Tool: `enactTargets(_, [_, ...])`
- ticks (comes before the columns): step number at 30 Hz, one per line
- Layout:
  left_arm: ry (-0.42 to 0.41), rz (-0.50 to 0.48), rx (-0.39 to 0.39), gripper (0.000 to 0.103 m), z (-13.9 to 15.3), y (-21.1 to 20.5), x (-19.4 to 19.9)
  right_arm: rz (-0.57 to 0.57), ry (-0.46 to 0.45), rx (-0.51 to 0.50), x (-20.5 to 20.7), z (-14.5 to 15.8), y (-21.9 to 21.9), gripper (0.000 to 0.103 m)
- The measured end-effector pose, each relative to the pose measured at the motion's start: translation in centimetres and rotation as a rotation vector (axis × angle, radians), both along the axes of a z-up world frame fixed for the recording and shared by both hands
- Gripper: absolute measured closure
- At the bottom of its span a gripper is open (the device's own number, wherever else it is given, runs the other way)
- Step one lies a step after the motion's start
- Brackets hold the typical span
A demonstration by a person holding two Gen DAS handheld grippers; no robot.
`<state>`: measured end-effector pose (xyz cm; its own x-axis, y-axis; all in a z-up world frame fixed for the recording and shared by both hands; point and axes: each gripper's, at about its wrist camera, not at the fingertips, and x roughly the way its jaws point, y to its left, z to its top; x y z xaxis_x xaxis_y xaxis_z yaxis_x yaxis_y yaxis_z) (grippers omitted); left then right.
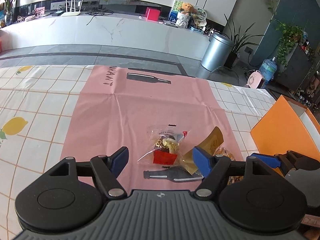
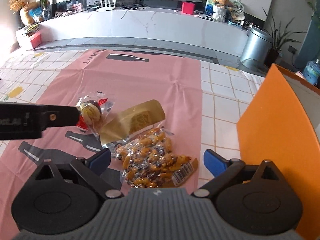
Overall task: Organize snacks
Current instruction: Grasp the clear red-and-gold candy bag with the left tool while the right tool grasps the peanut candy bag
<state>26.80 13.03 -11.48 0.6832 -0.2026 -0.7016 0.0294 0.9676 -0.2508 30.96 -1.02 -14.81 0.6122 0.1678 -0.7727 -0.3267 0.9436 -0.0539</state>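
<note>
A clear-wrapped pastry snack with a red base lies on the pink mat, between the fingers of my open left gripper. It also shows in the right wrist view. A gold packet lies just right of it, partly under my left gripper's right finger. A clear bag of orange wrapped candies lies between the fingers of my open right gripper. The left gripper's finger reaches in from the left in the right wrist view.
An orange box with a white inside stands on the table at the right, close to my right gripper; it also shows in the left wrist view. The mat lies on a white checked tablecloth with lemon prints. A metal bin stands on the floor beyond.
</note>
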Motion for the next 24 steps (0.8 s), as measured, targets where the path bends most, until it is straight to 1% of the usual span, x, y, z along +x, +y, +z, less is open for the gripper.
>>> enactTargets(3, [-0.013,-0.012,0.055,0.017,-0.7,-0.7,0.7,0.04,0.009,-0.024,0.5,-0.7,0.6,0.007])
enactTargets(6, [-0.008,-0.009,0.096,0.018,-1.4,-1.2,1.1,0.035,0.016,-0.036,0.8,-1.2,0.6,0.006])
enactTargets(9, [-0.003,-0.027,0.086,0.023,-1.9,-1.3,1.2,0.021,0.025,-0.024,0.8,-1.1,0.5,0.006])
enactTargets(10, [-0.001,-0.028,0.087,0.028,-2.1,-1.3,1.2,0.019,0.028,-0.025,0.8,-1.1,0.5,0.007])
enactTargets(11, [0.001,-0.024,0.091,0.031,-2.2,-1.4,1.2,0.016,0.029,-0.031,0.8,-1.1,0.5,0.009])
enactTargets(12, [-0.002,-0.022,0.089,0.033,-2.2,-1.4,1.2,0.014,0.03,-0.035,0.7,-1.1,0.5,0.009])
enactTargets(13, [-0.006,-0.017,0.084,0.036,-2.2,-1.4,1.1,0.006,0.031,-0.031,0.6,-1.1,0.4,0.012])
enactTargets(16, [-0.006,-0.021,0.102,0.038,-2.1,-1.7,0.8,-0.029,0.041,-0.011,0.2,-1.0,-0.1,0.019])
enactTargets(19, [0.018,-0.023,0.108,0.039,-1.8,-1.9,0.3,-0.054,0.055,-0.01,-0.6,-0.9,-0.4,0.02])
enactTargets(21, [0.055,-0.009,0.09,0.04,-1.6,-1.6,-0.2,-0.063,0.065,-0.009,-1.4,-0.8,-0.6,0.02])
enactTargets(24, [0.102,0.004,0.086,0.041,-1.3,-1.4,-1.6,-0.093,0.083,-0.009,-2.8,-0.7,-0.7,0.02])
